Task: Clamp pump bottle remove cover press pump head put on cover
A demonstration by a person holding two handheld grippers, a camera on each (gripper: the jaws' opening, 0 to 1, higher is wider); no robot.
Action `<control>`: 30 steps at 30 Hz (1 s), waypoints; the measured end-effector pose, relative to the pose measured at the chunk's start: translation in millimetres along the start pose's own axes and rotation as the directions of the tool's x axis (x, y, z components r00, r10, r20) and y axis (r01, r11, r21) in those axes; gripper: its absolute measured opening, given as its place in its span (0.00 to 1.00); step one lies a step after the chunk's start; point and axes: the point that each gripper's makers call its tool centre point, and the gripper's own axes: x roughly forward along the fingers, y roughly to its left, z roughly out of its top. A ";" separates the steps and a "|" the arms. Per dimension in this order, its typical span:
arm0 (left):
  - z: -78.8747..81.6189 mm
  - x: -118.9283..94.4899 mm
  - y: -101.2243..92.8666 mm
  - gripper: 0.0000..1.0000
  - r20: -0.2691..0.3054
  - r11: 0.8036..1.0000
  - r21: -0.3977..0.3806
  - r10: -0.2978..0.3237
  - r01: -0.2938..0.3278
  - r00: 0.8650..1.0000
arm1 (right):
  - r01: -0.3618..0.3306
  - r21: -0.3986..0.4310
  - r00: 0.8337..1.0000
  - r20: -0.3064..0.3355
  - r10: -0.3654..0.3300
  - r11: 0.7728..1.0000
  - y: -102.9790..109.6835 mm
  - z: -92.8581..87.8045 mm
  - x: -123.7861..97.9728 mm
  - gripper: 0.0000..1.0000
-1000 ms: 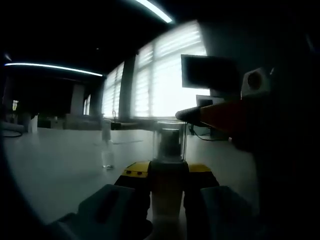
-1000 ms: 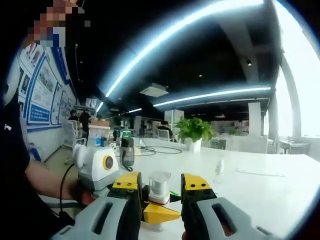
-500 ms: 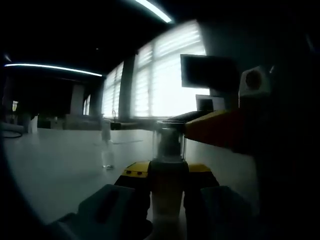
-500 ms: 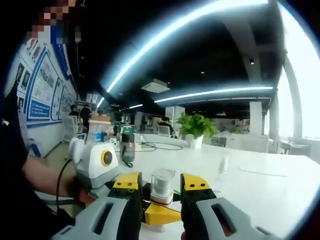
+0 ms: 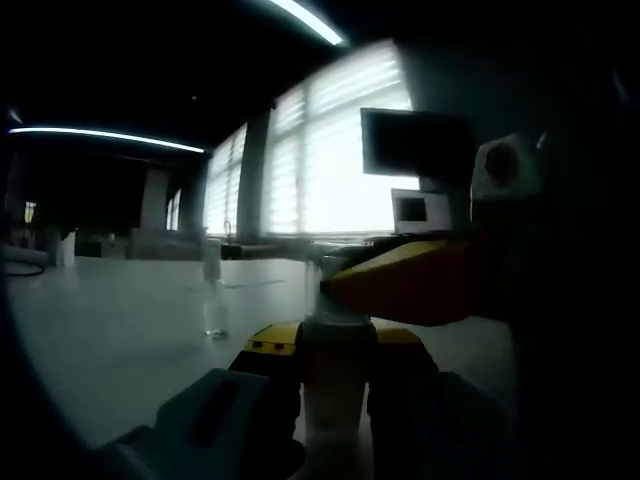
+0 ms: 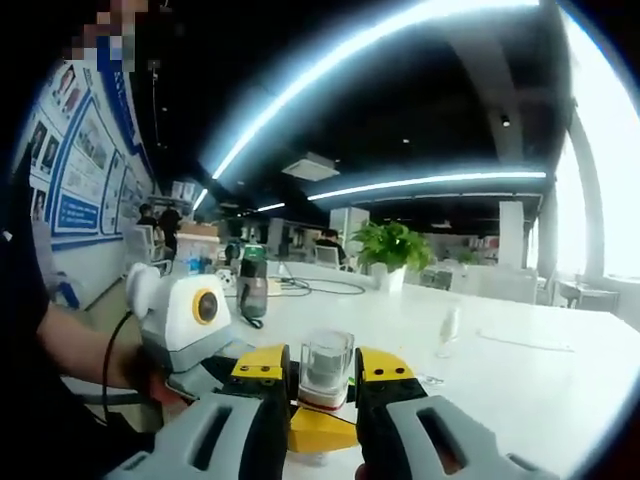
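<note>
My left gripper (image 5: 335, 372) is shut on the pale body of the pump bottle (image 5: 333, 385), which stands upright between its yellow-tipped jaws. The bottle's clear cover (image 6: 325, 362) sits on top, above a white collar. In the right gripper view, my right gripper (image 6: 325, 372) has its yellow-tipped jaws pressed against both sides of the cover. In the left gripper view the right gripper's yellow jaw (image 5: 405, 285) reaches in from the right and hides most of the cover. The left gripper's yellow jaw tip (image 6: 320, 430) shows just under the cover, with a person's hand (image 6: 150, 375) holding that gripper.
The white table (image 6: 520, 390) stretches ahead. On it are a small clear bottle (image 5: 213, 300), also in the right gripper view (image 6: 447, 330), a dark bottle (image 6: 252, 290) with cables, and a potted plant (image 6: 392, 252). A monitor (image 5: 415, 145) stands before bright windows.
The right gripper has moved forward over the bottle top and its jaws have narrowed onto the clear cover. The left gripper and the bottle have stayed put.
</note>
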 end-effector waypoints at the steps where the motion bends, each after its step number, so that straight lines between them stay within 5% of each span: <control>1: 0.0 0.0 0.0 0.15 0.000 1.000 0.000 0.000 0.000 1.000 | 0.003 -0.001 1.000 -0.001 -0.003 1.000 -0.5 -0.4 -0.5 0.19; 30: -0.8 -0.2 -1.5 0.15 -0.003 1.000 0.006 -0.004 0.004 1.000 | 0.027 0.066 0.998 0.050 -0.030 0.997 -6.4 15.7 -5.3 0.15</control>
